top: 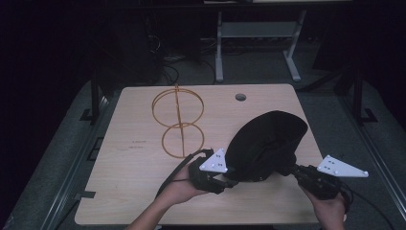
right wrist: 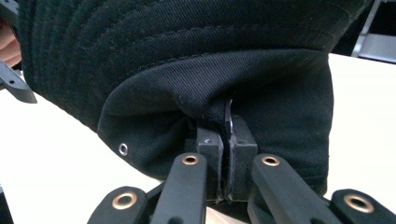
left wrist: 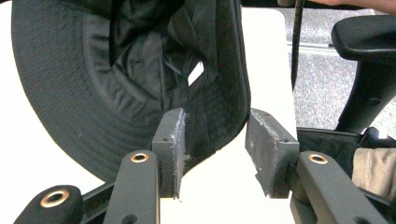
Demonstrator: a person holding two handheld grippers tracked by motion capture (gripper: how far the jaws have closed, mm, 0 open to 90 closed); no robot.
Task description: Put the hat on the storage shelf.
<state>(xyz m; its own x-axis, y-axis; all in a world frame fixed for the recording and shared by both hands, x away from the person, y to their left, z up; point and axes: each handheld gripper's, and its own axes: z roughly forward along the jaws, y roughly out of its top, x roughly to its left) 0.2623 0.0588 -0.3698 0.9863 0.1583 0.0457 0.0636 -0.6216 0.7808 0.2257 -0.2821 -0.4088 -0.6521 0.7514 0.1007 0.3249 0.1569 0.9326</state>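
Right gripper view: gripper [right wrist: 227,154] clamped on hat [right wrist: 196,70]

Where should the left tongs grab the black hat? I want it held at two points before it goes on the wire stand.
Grip the hat's stiff brim edge, coming from its open underside. In the left gripper view the brim stands edge-on between the open left tongs, thin enough to pinch. The right tongs already clamp a fold of the crown.

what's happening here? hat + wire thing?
A person is handling a black bucket hat with two handheld grippers. The right gripper is clamped on the hat's fabric and holds it off the table. The left gripper is open, the brim between its jaws. A gold wire stand stands untouched beside it.
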